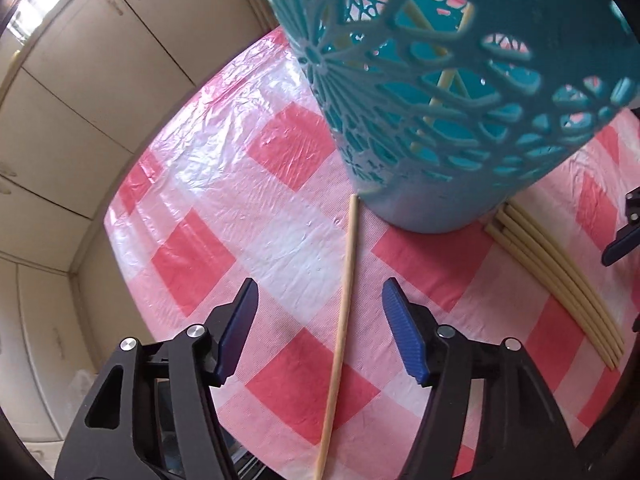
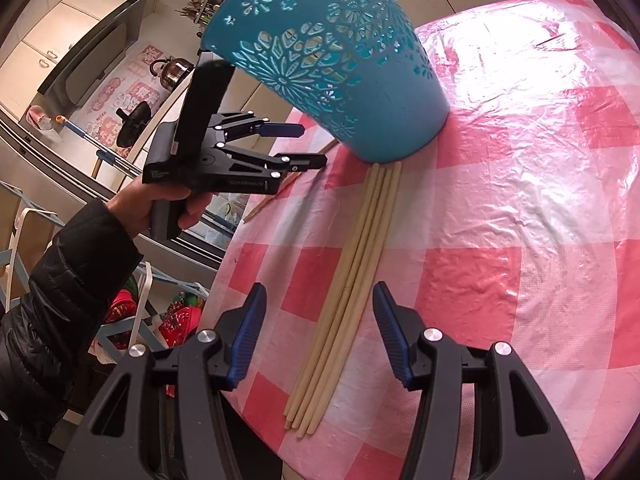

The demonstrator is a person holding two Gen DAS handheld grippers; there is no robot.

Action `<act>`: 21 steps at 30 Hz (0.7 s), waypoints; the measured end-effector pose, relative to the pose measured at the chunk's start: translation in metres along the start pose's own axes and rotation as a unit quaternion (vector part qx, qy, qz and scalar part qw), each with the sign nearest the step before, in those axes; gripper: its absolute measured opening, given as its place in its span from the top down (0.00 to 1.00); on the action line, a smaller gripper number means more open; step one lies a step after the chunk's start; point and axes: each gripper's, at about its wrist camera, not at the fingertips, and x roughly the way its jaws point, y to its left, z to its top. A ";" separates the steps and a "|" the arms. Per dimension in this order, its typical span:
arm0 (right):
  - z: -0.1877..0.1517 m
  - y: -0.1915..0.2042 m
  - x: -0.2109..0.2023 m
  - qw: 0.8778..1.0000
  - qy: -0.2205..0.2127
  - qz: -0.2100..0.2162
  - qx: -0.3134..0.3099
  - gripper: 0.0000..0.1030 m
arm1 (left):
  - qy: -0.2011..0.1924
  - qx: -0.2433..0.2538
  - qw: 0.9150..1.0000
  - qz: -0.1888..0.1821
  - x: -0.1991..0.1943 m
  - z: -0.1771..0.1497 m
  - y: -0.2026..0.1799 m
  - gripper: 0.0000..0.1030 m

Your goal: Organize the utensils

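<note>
A teal perforated utensil holder (image 1: 440, 92) stands on the red-and-white checked tablecloth (image 1: 224, 184), with pale chopsticks inside. A single wooden chopstick (image 1: 342, 320) lies on the cloth, one end by the holder's base, between the fingers of my open left gripper (image 1: 320, 320). A bundle of several pale chopsticks (image 2: 352, 280) lies on the cloth with its far end at the holder (image 2: 340, 64). My open right gripper (image 2: 320, 336) straddles that bundle, empty. The left gripper (image 2: 308, 146) also shows in the right wrist view, open over the single chopstick (image 2: 276, 192).
The table edge (image 2: 224, 280) runs close on the left, with cream cabinets (image 1: 80, 80) and a steel counter (image 2: 48, 136) beyond. The pale chopstick bundle (image 1: 560, 280) lies right of the holder in the left wrist view.
</note>
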 end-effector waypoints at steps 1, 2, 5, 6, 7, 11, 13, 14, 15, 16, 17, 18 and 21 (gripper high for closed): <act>0.000 -0.001 0.000 1.000 0.000 0.000 0.002 0.47 | -0.002 -0.007 1.000 -0.017 0.000 0.000 0.001 0.49; 0.000 -0.001 0.000 1.000 0.000 0.000 0.003 0.47 | -0.004 -0.012 0.999 -0.033 0.000 0.000 0.004 0.53; 0.000 -0.002 0.001 1.000 0.000 -0.001 0.006 0.46 | -0.007 -0.024 0.997 -0.069 -0.001 -0.003 0.003 0.77; 0.000 -0.002 0.001 1.000 0.001 -0.002 0.007 0.46 | -0.005 -0.024 0.997 -0.072 -0.002 -0.003 0.001 0.83; 0.000 -0.002 0.001 1.000 0.001 -0.001 0.007 0.46 | -0.003 -0.025 0.997 -0.073 -0.002 -0.002 -0.001 0.91; 0.000 0.000 -0.001 1.000 -0.002 -0.004 0.002 0.46 | 0.007 -0.051 0.997 -0.061 -0.005 -0.013 -0.005 0.96; 0.000 0.002 -0.003 1.000 -0.005 -0.006 0.000 0.46 | 0.005 -0.074 0.996 -0.059 -0.012 -0.022 -0.004 0.96; -0.001 0.002 -0.003 1.000 -0.006 -0.007 -0.001 0.46 | 0.002 -0.088 0.994 -0.060 -0.018 -0.030 -0.001 0.96; -0.001 0.003 -0.004 1.000 -0.008 -0.007 -0.002 0.46 | -0.005 -0.103 0.993 -0.061 -0.026 -0.036 -0.001 0.96; -0.001 0.003 -0.004 1.000 -0.009 -0.008 -0.002 0.46 | -0.010 -0.116 0.991 -0.061 -0.039 -0.043 -0.001 0.96; -0.001 0.003 -0.005 1.000 -0.010 -0.008 -0.003 0.46 | -0.018 -0.131 0.989 -0.062 -0.051 -0.051 -0.001 0.96; -0.001 0.004 -0.006 1.000 -0.012 -0.008 -0.004 0.46 | -0.026 -0.143 0.987 -0.065 -0.062 -0.058 -0.002 0.96; -0.001 0.006 -0.010 1.000 -0.019 -0.008 -0.007 0.46 | -0.058 -0.185 0.979 -0.066 -0.102 -0.079 -0.006 0.96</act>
